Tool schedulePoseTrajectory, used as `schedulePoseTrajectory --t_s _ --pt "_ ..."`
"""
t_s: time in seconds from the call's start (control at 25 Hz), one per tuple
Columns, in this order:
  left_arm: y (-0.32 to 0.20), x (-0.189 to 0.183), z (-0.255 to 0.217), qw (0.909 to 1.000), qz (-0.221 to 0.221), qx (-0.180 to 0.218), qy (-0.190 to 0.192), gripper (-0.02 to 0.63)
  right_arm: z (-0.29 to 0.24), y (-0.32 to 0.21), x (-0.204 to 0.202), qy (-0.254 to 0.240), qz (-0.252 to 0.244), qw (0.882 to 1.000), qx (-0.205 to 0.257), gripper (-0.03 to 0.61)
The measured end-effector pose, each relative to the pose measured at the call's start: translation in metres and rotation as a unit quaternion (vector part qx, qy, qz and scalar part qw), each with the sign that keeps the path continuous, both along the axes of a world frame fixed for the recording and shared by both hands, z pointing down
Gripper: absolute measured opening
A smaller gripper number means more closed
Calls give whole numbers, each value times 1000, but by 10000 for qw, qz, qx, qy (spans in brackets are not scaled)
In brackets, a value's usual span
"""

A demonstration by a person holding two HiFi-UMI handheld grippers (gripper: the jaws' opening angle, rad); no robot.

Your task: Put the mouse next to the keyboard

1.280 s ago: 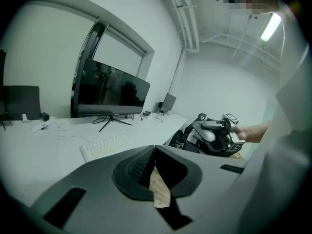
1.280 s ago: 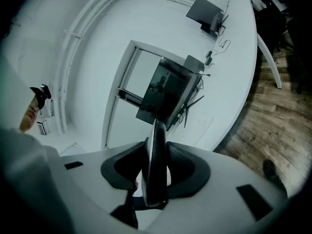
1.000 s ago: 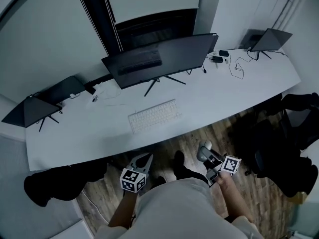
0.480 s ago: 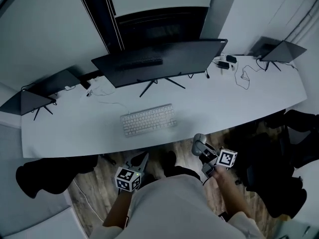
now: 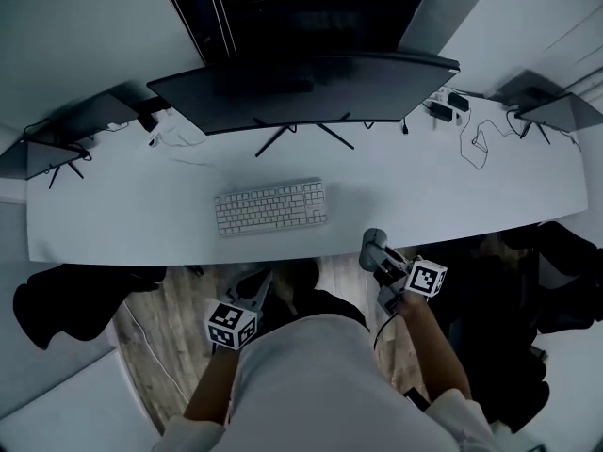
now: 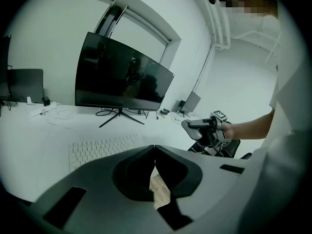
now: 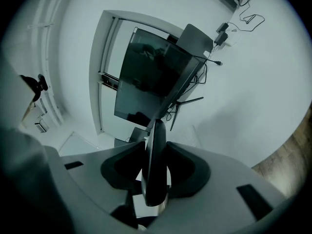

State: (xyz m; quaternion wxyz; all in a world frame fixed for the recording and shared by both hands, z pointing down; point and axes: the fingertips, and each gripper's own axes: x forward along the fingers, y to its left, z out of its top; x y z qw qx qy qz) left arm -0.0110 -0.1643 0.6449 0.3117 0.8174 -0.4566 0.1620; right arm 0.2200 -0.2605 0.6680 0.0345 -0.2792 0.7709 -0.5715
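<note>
the desk [image 5: 113, 224] looks smooth, matt white. the floor [image 5: 155, 347] is wood planks with a visible grain. the monitor [image 6: 122, 77] screen is glossy and dark. the keyboard [image 5: 270, 207] is white plastic; the mouse [image 5: 374, 247] is smooth grey plastic, faintly shiny.

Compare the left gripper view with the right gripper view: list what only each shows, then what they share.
Only the left gripper view: the left gripper with its jaws shut on nothing, the right gripper seen from outside, and the person's forearm.
Only the right gripper view: a close look along its own jaws, pressed on the sides of the mouse, which stands edge-on between them.
Both: the mouse, the dark monitor and the white desk.
</note>
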Motion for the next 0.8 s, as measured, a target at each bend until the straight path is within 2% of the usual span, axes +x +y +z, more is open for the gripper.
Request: schedulePoseTrajectory --t_s 0.48,0.8 --pt "-29 -8 12 9996 -183 -223 68 18 55 -55 -21 545 -314 9969 -463 149" --pt "-42 -11 37 9987 -48 -447 254 18 109 -71 -40 1368 -581 9874 -551 149"
